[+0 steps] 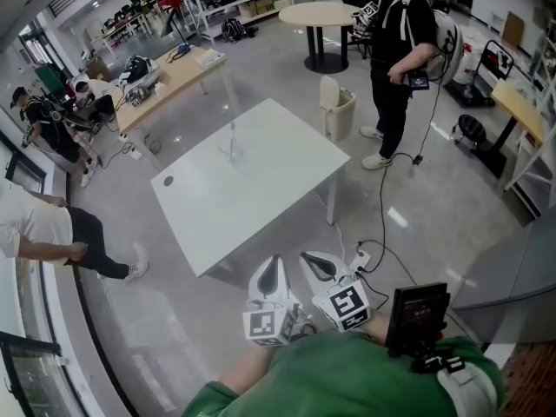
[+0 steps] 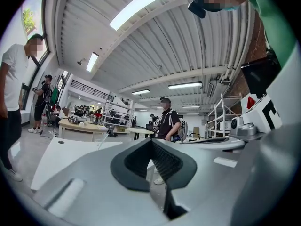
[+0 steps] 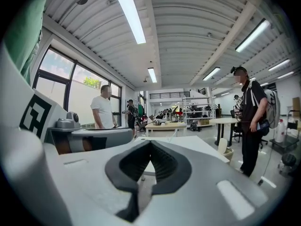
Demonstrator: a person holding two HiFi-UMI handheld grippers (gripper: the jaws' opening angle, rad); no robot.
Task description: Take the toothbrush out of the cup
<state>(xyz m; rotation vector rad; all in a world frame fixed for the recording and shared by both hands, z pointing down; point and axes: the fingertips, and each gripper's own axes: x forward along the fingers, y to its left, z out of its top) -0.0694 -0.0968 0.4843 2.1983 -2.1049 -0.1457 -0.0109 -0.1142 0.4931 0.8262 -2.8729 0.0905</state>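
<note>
A clear cup [image 1: 231,152] stands near the far edge of the white table [image 1: 261,181], and a thin pale toothbrush [image 1: 232,134] stands upright in it. Both grippers hang low in the head view, over the floor short of the table's near corner. The left gripper [image 1: 273,261] and the right gripper [image 1: 307,256] are side by side, both shut and holding nothing. In the left gripper view the left gripper [image 2: 151,141] points at the table, with the toothbrush [image 2: 101,143] far off. The right gripper [image 3: 150,142] shows the toothbrush [image 3: 175,133] just as distant.
A pale waste bin [image 1: 337,109] stands at the table's right corner. A person in black [image 1: 400,50] stands beyond it, and another person [image 1: 48,233] is at the left. Cables and a power strip [image 1: 360,257] lie on the floor near the grippers. A round table [image 1: 326,14] is behind.
</note>
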